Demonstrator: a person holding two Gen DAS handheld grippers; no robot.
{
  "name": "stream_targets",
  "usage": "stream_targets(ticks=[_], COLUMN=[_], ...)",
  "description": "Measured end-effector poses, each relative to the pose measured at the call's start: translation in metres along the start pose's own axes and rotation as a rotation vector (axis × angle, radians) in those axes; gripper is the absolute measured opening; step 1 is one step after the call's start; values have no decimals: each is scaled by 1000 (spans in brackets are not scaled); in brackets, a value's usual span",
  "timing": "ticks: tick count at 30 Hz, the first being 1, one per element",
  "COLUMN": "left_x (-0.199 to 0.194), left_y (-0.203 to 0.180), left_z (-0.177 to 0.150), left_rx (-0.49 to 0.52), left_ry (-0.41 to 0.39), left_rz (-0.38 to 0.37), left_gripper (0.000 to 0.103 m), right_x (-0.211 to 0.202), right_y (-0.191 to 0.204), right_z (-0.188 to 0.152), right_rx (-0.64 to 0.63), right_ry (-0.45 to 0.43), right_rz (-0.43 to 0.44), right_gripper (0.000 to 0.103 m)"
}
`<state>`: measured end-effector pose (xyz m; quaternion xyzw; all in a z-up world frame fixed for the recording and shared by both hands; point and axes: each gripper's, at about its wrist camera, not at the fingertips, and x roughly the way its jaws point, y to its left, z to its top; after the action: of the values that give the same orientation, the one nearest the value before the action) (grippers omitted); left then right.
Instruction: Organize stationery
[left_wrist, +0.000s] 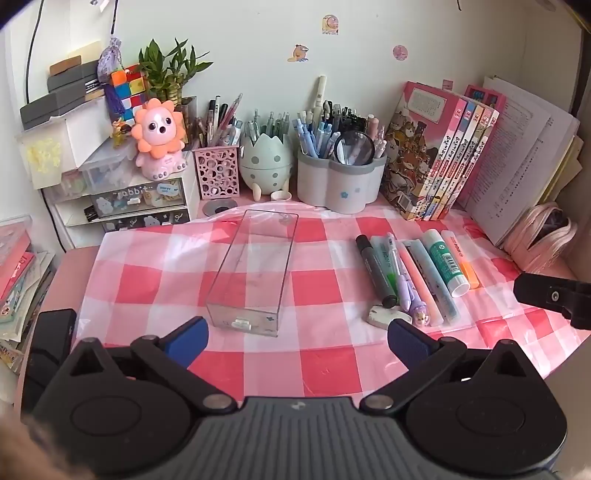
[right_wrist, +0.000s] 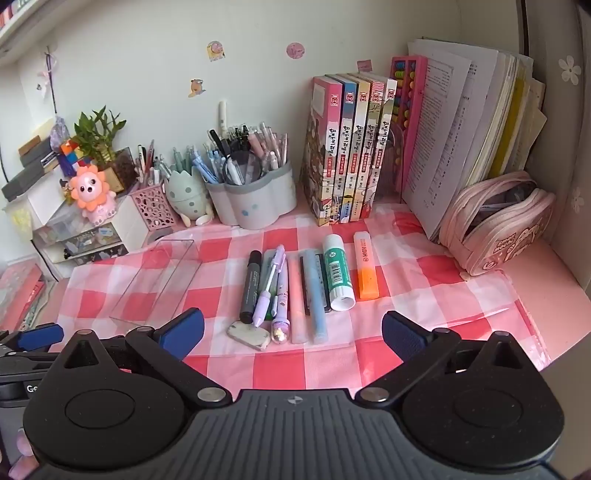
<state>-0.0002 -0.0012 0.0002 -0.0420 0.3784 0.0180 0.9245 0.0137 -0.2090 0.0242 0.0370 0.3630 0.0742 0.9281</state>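
Clear tray (left_wrist: 251, 269) lies beside pens (right_wrist: 288, 291); both tongs (left_wrist: 297, 338) (right_wrist: 293, 334) spread, empty.

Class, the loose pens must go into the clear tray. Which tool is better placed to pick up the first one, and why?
Probably the right tool: open, with the eraser and pen row just ahead. The left tool, also open, faces the clear tray.

The orange highlighter (right_wrist: 365, 266) reads "HIGH"; a small drawer (left_wrist: 138, 197) on the storage unit shows "rabbit"; each comic-book spine (right_wrist: 334, 100) carries a number, seemingly "31"
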Motion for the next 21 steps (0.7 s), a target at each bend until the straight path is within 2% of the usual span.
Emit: stream_targets(ticks=[21], left_x=[-9], left_y=[-5], left_z=[3], left_rx=[11], left_ry=[-17], left_rz=[-1], left_gripper=[81], right_x=[1], right_y=[7], right_z=[0], right_rx=[-25], right_ry=[11], right_rz=[8], right_gripper=[98])
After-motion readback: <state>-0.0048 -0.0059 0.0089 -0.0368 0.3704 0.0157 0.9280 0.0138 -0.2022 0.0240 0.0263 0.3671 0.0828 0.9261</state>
